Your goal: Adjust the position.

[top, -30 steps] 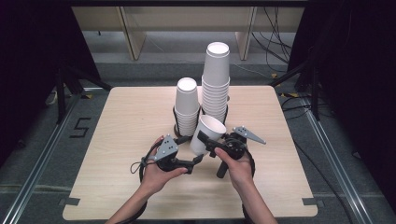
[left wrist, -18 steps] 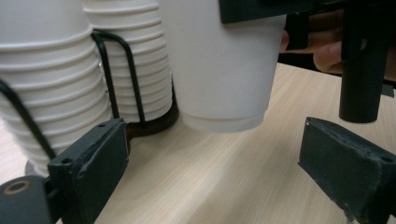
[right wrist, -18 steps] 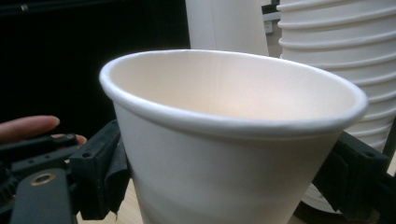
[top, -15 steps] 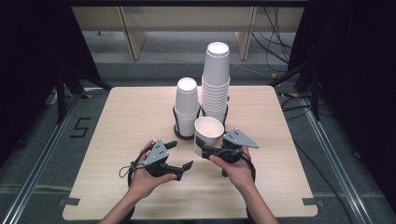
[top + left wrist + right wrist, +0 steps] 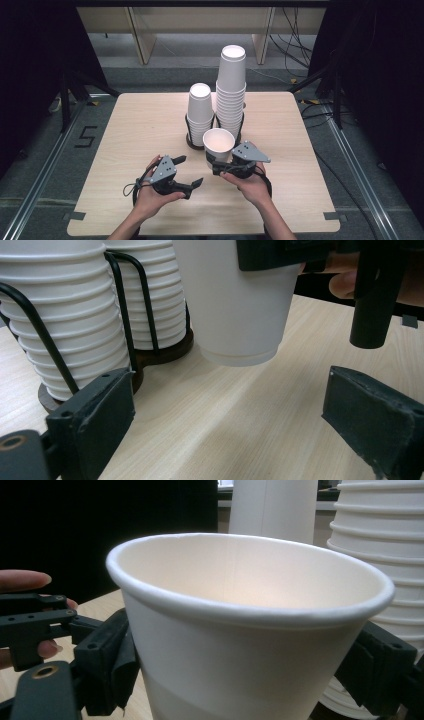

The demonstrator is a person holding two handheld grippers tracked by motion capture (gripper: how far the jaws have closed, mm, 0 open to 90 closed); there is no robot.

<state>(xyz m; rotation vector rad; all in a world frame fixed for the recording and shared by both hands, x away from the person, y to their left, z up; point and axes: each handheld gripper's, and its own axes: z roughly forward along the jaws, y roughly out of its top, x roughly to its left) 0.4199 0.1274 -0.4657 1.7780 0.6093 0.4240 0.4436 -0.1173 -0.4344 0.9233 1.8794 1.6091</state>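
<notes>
A single white paper cup (image 5: 218, 144) stands upright in front of two cup stacks, with my right gripper (image 5: 216, 168) shut on its lower wall. In the right gripper view the cup (image 5: 240, 645) sits between both black jaws, mouth open upward. In the left gripper view its base (image 5: 240, 347) looks slightly off the tabletop. My left gripper (image 5: 191, 170) is to the cup's left, open; its jaws have just been opening and nothing is between them (image 5: 230, 430). The short stack (image 5: 200, 112) and the tall stack (image 5: 231, 90) each stand in a black wire holder.
The wooden table (image 5: 125, 130) has bare room left and right of the stacks. The wire holders' round wooden bases (image 5: 165, 347) lie close behind the held cup. Dark floor, cables and metal rails surround the table.
The cup was tilted between both grippers; now it is upright in the right gripper alone. The left gripper has let go, opened, and drawn back to the left.
</notes>
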